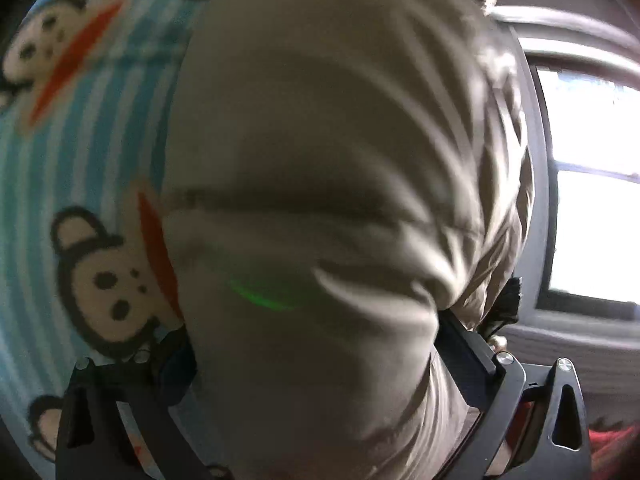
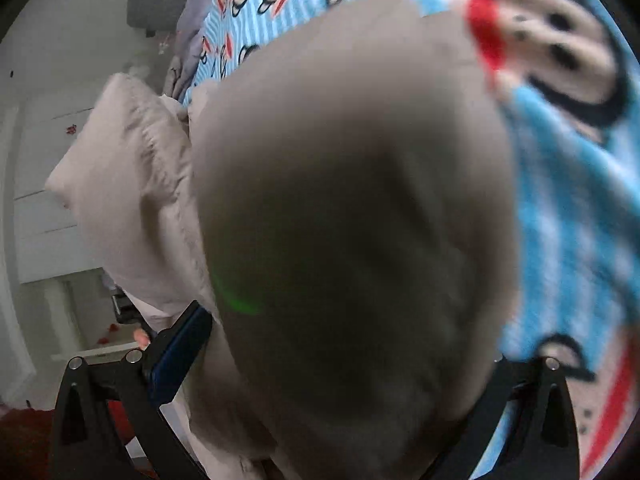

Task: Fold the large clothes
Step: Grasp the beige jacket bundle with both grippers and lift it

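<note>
A large beige padded garment [image 1: 340, 140] fills the left wrist view and bulges between the fingers of my left gripper [image 1: 316, 328], which is shut on it; only the black finger [image 1: 468, 344] at the right shows clearly. In the right wrist view the same beige garment [image 2: 352, 208] covers the middle, blurred and very close. My right gripper [image 2: 332, 344] is shut on it, with a blue-edged finger [image 2: 180, 344] visible at the left. A paler puffy part of the garment [image 2: 128, 184] hangs out to the left.
A blue striped blanket with cartoon monkeys [image 1: 80, 140] lies under the garment and shows in the right wrist view too [image 2: 572, 208]. A bright window [image 1: 592, 208] is at the right. White cabinets [image 2: 48, 208] stand at the left, above a red floor [image 2: 24, 432].
</note>
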Motion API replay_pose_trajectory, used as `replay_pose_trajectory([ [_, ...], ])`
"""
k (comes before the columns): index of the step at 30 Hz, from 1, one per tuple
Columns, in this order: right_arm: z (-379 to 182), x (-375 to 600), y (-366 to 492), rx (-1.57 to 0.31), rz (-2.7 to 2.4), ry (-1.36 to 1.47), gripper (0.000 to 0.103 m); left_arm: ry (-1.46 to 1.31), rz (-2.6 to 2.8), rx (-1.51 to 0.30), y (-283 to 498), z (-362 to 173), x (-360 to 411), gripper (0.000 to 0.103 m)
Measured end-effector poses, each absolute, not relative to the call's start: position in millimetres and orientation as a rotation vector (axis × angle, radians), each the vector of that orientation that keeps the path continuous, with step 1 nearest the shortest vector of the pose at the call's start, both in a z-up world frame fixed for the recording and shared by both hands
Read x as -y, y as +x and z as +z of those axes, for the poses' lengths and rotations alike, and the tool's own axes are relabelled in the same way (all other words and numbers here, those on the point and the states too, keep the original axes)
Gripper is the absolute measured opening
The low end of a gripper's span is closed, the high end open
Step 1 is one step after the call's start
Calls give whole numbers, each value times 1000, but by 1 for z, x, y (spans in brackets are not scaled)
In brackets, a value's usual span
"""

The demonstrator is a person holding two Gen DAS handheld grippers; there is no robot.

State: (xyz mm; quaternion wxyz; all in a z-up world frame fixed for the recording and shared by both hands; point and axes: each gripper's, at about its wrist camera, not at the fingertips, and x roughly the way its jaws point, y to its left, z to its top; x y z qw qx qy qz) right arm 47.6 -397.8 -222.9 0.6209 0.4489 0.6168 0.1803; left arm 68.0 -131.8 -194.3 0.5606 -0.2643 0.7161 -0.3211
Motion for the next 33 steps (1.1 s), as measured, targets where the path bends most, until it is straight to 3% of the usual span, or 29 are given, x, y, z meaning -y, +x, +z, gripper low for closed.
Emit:
replay_pose_trajectory([
  [8,-224,390,51,-1430,325,1090,101,-507,-789,-1642,61,-165,158,103],
  [12,-210,387,46,-1384,350,1127,79,-507,-819,-1616,60,-143,162,101],
  [14,-198,382,46,-1362,372,1116,75,-511,-832,-1600,60,-133,159,101],
  [22,-160,340,56,-1300,435,1062,74,-489,-866,-1521,77,-88,119,101],
  [33,-160,191,141,-1251,513,1028,74,-448,-755,-1474,151,-70,-38,101],
])
